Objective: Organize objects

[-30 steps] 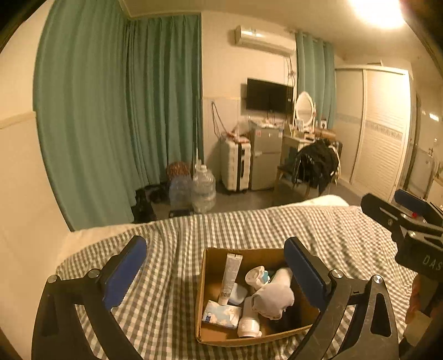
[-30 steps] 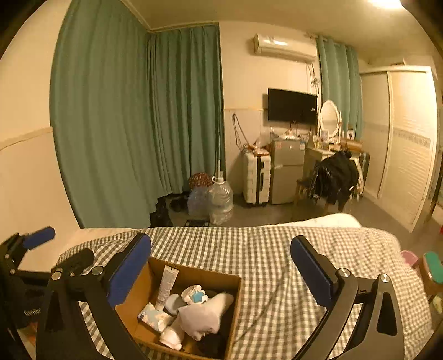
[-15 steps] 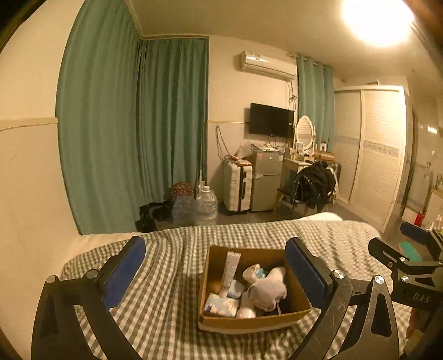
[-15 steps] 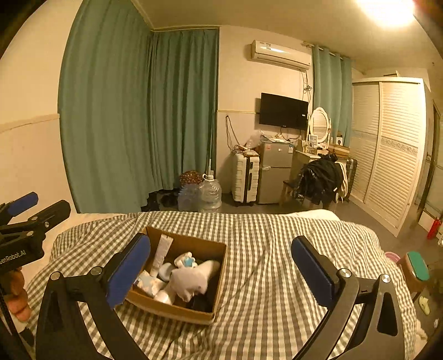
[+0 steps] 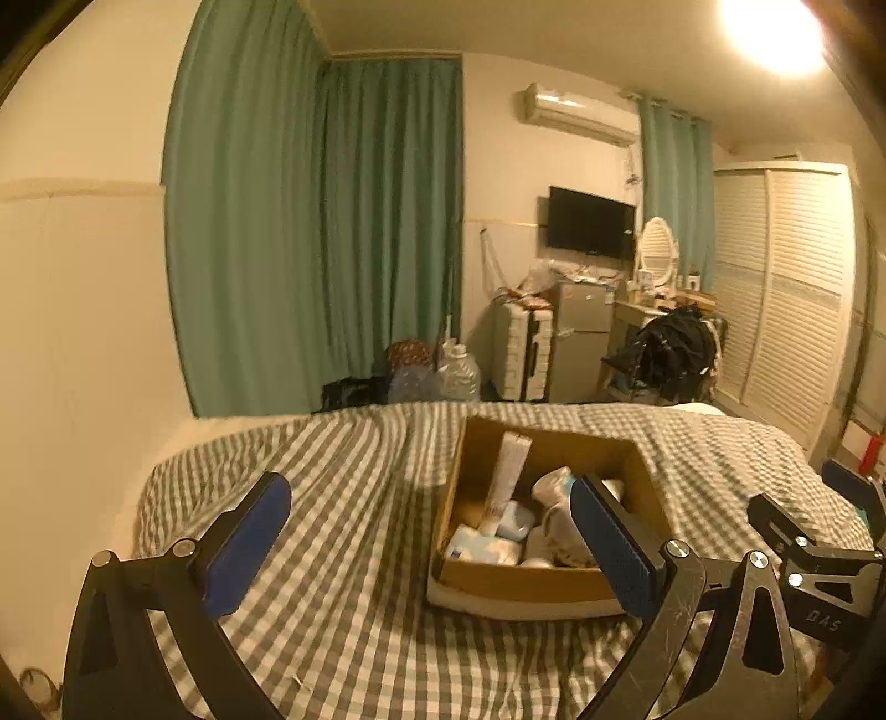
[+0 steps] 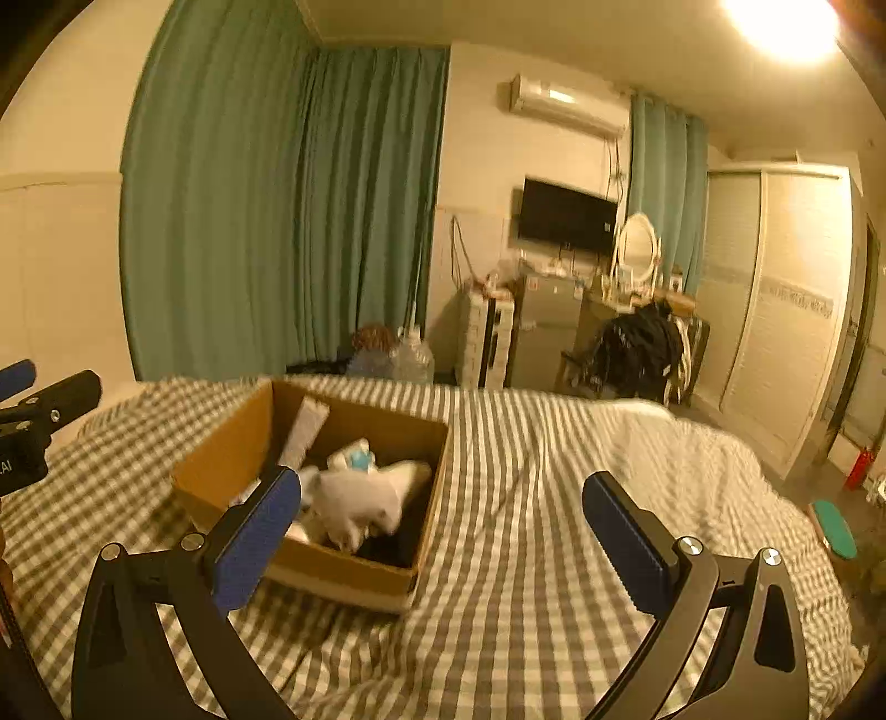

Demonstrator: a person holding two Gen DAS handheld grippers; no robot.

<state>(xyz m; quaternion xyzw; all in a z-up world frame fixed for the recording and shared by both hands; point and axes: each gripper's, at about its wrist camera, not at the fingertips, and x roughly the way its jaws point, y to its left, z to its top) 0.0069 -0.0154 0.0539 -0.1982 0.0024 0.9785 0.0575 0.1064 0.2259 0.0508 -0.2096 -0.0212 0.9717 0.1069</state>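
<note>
grey-checked bedspread (image 5: 343,554), brown box (image 5: 520,581), green curtains (image 5: 310,232)

Dim, warm yellow light spreads from a glaring round ceiling lamp (image 5: 775,30) at upper right; fisheye bending darkens the corners, and slight motion blur softens both views.

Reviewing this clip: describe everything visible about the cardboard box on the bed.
The cardboard box is brown, shallow, rectangular and open-topped, with no lid or flaps showing. It sits flat on the grey-checked bedcover. Inside, a pale tube leans upright against the far wall, beside a white sock-like cloth, a light-blue packet and other small items too blurred to name. Neither tool touches it; both are open and empty.
</note>
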